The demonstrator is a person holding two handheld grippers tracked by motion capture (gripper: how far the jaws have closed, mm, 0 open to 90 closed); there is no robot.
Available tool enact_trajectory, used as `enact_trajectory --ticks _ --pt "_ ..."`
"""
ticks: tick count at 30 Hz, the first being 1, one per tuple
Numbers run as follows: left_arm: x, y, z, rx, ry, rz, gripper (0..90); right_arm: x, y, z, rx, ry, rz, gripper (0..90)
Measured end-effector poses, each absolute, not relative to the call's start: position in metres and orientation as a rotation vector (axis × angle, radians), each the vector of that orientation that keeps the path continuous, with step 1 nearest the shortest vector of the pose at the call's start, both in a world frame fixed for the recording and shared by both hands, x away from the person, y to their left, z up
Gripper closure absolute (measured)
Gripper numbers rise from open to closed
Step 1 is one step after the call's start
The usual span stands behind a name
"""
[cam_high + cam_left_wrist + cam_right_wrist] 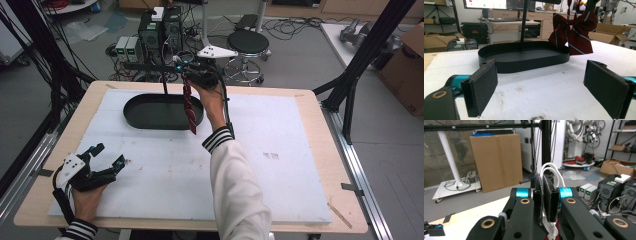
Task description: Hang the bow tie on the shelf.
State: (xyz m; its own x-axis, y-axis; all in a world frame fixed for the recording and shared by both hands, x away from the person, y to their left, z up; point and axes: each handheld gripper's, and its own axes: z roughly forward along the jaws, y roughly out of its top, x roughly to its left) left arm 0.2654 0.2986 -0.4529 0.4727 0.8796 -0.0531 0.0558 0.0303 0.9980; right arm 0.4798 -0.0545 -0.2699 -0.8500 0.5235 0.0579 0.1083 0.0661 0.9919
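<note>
The right gripper is holding a dark red striped bow tie up by its white cord, its fingers pressing nearly together on the loop. The bow tie is hanging above the right end of the black oval tray, close to the thin black post rising from it. The step in hand looks like hanging the cord on the stand's crossbar, or lifting it off; I cannot tell which. Hooking it on would call for spreading the loop over the bar's end, then letting go.

The left gripper is resting near the front left corner of the desk, its fingers standing wide apart and holding nothing, well apart from the tray. White padding is leaving open room to the right and in front; the post and crossbar are crowding the raised hand.
</note>
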Motion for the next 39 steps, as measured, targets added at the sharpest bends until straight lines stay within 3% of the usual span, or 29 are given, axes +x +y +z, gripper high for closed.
enact_trajectory --ticks 39 --pt "0.265 0.298 -0.453 1.402 0.890 0.787 12.5 0.525 -0.063 -0.279 0.721 2.014 1.753 86.9"
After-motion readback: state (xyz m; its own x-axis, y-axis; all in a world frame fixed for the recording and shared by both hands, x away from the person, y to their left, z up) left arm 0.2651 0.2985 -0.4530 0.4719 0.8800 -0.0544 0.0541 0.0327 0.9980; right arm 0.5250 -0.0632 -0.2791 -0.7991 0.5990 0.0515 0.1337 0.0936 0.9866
